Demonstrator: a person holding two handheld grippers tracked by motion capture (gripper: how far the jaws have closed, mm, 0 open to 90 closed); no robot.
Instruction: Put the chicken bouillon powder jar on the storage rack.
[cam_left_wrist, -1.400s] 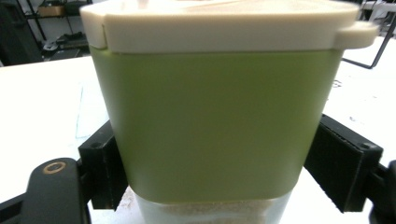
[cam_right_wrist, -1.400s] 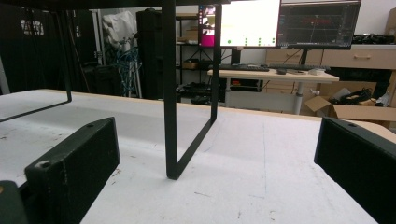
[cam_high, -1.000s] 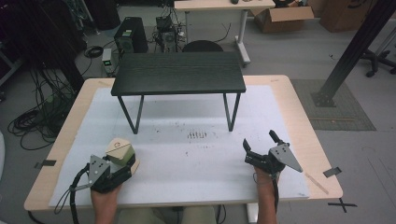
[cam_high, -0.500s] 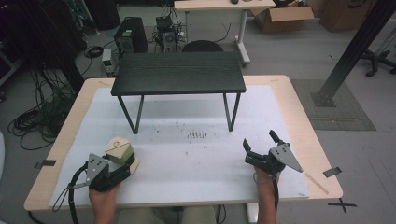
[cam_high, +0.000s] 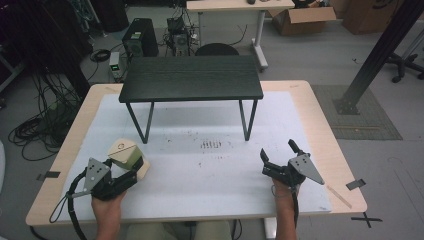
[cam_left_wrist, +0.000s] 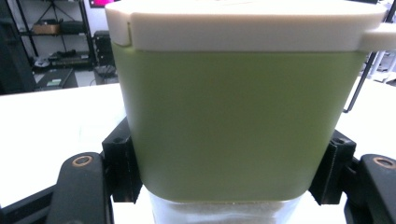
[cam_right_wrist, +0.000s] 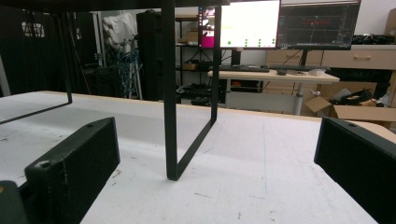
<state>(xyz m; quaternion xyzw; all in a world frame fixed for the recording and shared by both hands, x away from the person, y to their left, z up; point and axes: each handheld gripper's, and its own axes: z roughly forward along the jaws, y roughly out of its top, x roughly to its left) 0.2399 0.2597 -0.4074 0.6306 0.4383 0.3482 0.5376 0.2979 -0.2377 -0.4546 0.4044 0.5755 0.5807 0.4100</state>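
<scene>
Left gripper (cam_high: 131, 176): clenched on box (cam_high: 125, 156), pads on both sides so no slipping.
Right gripper (cam_high: 279, 157): released, resting on table (cam_high: 210, 195), facing stand (cam_high: 191, 77).

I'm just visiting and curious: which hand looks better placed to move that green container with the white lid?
The left. Its hand-held gripper is already clamped on the green container, jaws pressing both sides. The right hand-held gripper rests open across the table, gripping nothing.
</scene>
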